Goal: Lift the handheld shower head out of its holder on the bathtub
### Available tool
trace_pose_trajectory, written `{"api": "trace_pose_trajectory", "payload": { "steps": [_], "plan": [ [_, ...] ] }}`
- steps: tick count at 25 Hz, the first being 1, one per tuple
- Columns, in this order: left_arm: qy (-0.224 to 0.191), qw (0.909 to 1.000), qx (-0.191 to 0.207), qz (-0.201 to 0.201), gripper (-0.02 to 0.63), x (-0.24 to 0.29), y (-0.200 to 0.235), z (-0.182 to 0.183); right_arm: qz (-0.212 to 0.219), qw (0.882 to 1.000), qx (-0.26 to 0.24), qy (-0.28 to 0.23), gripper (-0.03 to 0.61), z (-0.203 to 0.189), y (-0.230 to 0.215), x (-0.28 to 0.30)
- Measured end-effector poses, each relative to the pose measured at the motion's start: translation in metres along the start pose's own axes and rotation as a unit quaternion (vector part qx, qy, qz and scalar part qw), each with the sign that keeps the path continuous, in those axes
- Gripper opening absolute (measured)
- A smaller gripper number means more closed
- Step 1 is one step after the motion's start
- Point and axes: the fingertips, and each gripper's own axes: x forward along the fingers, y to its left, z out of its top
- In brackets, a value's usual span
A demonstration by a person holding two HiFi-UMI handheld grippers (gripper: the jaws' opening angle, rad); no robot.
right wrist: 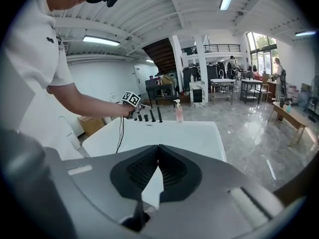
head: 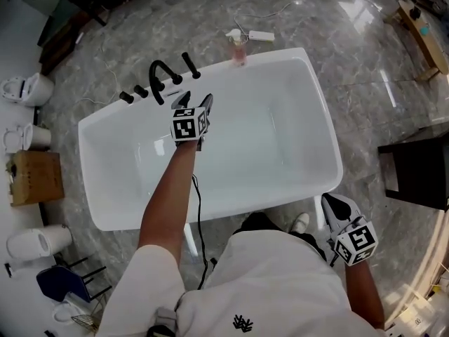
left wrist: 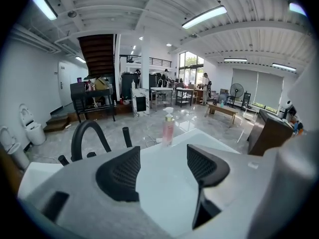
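Note:
A white bathtub (head: 319,128) fills the head view, with black fittings on its far left rim. There the handheld shower head (head: 189,64) stands upright in its holder beside the arched faucet (head: 158,76). My left gripper (head: 196,101) hovers over the tub just short of these fittings, open with nothing between its pads. In the left gripper view (left wrist: 162,166) the shower head (left wrist: 127,136) lies ahead to the left, next to the faucet (left wrist: 85,136). My right gripper (head: 331,203) hangs outside the tub's near right corner, shut and empty (right wrist: 158,166). From there the shower head (right wrist: 159,114) shows far off.
A pink pump bottle (head: 240,48) stands on the far rim, right of the shower head. Two black knobs (head: 133,94) sit left of the faucet. Toilets (head: 28,88) and a cardboard box (head: 35,177) line the left side. A dark cabinet (head: 417,167) stands at right.

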Motion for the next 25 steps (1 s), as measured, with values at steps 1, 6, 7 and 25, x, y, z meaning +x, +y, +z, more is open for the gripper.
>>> {"api": "trace_pose_trajectory", "payload": {
  "steps": [1, 6, 7, 25],
  "plan": [
    [0.004, 1.0000, 0.000, 0.004, 0.299, 0.011, 0.008, -0.002, 0.000, 1.000, 0.001, 0.005, 0.014, 0.000, -0.001, 0.004],
    [0.018, 0.9996, -0.002, 0.021, 0.298, 0.060, 0.052, -0.007, 0.003, 0.999, 0.011, 0.033, 0.014, -0.007, -0.003, 0.025],
    [0.021, 0.9995, 0.000, 0.023, 0.298, 0.070, 0.059, -0.008, 0.003, 0.999, 0.015, 0.040, 0.014, -0.011, -0.004, 0.028],
    [0.055, 0.9964, 0.016, 0.063, 0.298, 0.207, 0.148, -0.017, 0.035, 0.992, 0.036, 0.113, 0.014, -0.055, -0.013, 0.099]
  ]
}}
